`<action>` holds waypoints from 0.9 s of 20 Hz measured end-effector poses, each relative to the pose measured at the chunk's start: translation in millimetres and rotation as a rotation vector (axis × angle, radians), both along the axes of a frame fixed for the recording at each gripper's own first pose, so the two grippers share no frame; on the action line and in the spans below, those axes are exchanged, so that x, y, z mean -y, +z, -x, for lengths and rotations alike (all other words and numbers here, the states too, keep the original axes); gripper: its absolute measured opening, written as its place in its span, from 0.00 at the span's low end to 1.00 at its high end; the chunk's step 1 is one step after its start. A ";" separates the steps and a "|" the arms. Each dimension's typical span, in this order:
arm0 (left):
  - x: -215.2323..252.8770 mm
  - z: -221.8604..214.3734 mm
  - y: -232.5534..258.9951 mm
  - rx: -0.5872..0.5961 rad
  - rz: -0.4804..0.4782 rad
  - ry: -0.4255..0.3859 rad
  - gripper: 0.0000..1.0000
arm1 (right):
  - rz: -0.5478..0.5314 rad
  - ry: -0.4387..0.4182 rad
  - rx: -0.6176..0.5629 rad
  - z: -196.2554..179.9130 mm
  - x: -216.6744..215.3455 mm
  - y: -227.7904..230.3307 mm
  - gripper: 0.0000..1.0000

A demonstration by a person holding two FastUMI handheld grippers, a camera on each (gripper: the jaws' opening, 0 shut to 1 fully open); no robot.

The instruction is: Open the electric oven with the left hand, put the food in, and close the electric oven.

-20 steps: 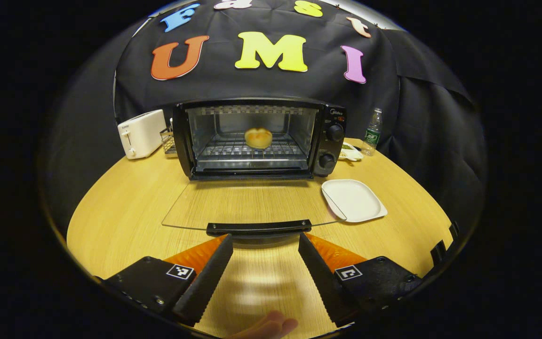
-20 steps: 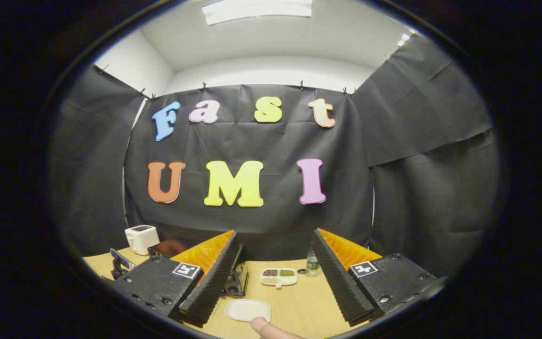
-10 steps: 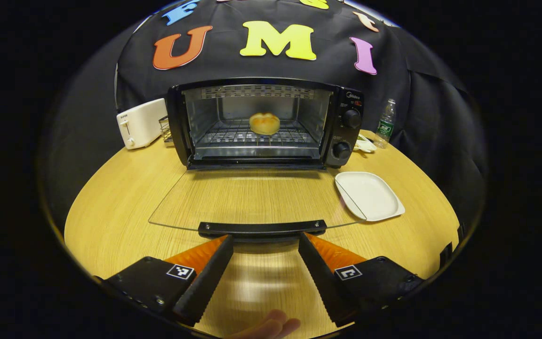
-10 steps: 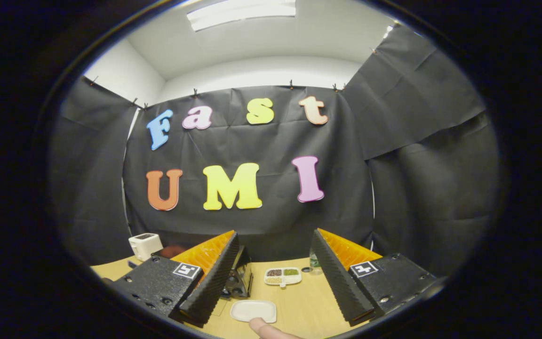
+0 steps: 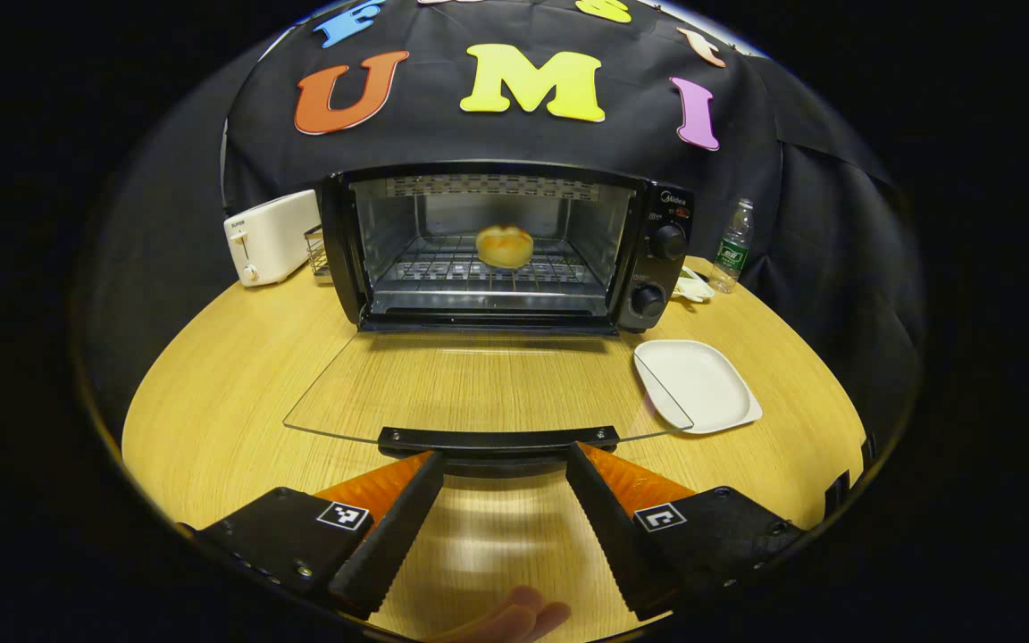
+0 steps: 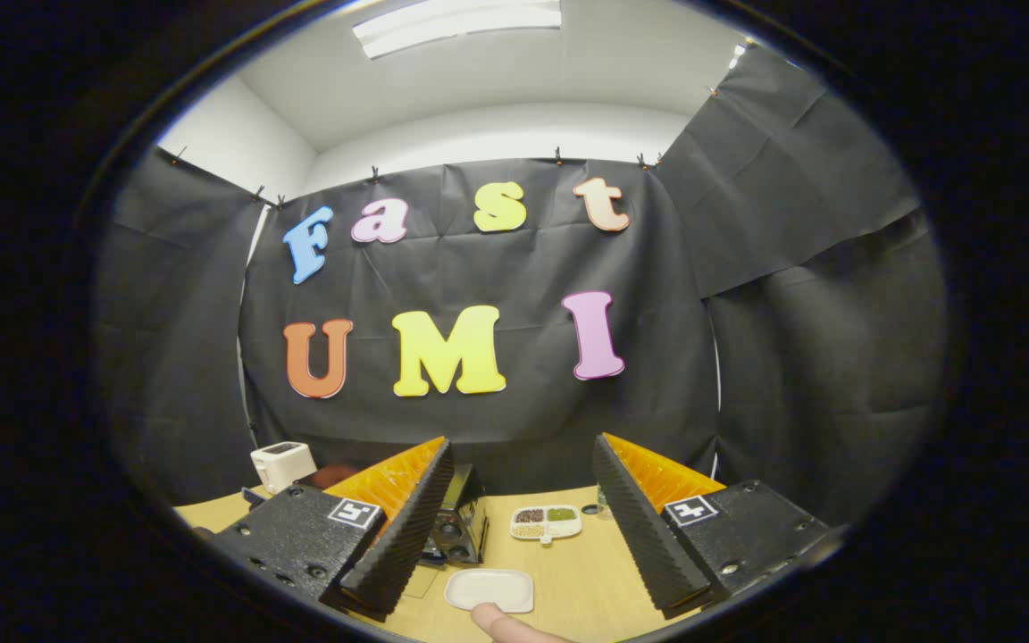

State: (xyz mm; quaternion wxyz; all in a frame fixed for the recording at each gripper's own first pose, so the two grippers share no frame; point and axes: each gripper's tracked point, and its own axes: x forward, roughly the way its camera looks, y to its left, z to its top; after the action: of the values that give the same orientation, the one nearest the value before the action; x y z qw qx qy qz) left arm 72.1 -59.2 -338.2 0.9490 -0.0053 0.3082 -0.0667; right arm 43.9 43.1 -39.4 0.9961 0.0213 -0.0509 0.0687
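In the left gripper view the black electric oven (image 5: 662,268) stands at the back of the wooden table with its glass door (image 5: 488,384) folded down flat. A round bun (image 5: 504,246) lies on the wire rack inside. The door's black handle (image 5: 497,438) sits just ahead of my left gripper (image 5: 503,460), which is open with nothing between its fingers. In the right gripper view my right gripper (image 6: 522,446) is open, empty and raised, pointing at the wall; part of the oven (image 6: 461,522) peeks out past its left finger.
An empty white plate (image 5: 698,384) lies right of the door, also seen as the white plate (image 6: 489,589). A white toaster (image 5: 269,237) stands left of the oven, a water bottle (image 5: 734,246) at the right. A small divided dish (image 6: 547,523) sits behind.
The left gripper has crept closer to the door handle, its view dipping then lifting a little. The right gripper has tilted slightly upward and shifted. Both stay open.
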 end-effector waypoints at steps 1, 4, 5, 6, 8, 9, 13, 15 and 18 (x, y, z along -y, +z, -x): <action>-0.3 -2.0 5.8 0.022 -0.009 -0.003 0.92 | 0.000 0.001 -0.002 0.5 -1.2 -0.7 0.94; -0.5 -8.6 24.5 0.084 -0.031 -0.010 0.92 | -0.001 -0.001 -0.010 -0.5 -1.5 -2.4 0.94; -0.8 -10.5 29.0 0.095 -0.031 -0.011 0.93 | -0.001 0.000 -0.012 0.3 -2.4 -2.4 0.94; -0.7 -12.9 33.9 0.106 -0.028 -0.009 0.92 | 0.000 0.001 -0.012 0.0 -3.2 -2.3 0.94; 0.4 -17.7 42.8 0.133 -0.024 -0.009 0.93 | 0.005 -0.004 -0.012 -0.4 -1.3 -3.2 0.94; 0.4 -19.9 46.4 0.143 -0.025 -0.011 0.93 | 0.008 -0.007 -0.013 -0.9 -1.5 -4.1 0.94; -3.8 -31.8 63.4 0.187 -0.018 -0.005 0.93 | 0.010 -0.011 -0.025 -0.3 -1.9 -6.7 1.00; -9.1 -36.6 65.5 0.192 -0.029 0.008 0.92 | 0.016 -0.011 -0.031 -0.5 -2.7 -8.2 0.94; -10.9 -47.2 73.5 0.208 -0.006 0.010 0.95 | 0.024 -0.011 -0.028 0.8 -3.3 -6.7 0.95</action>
State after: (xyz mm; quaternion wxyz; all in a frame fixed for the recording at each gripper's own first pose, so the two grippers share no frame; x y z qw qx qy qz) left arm 119.3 -48.3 -264.7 0.9762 0.0032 0.2080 -0.0613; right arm 43.1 46.4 -46.1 0.9973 0.0101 -0.0363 0.0633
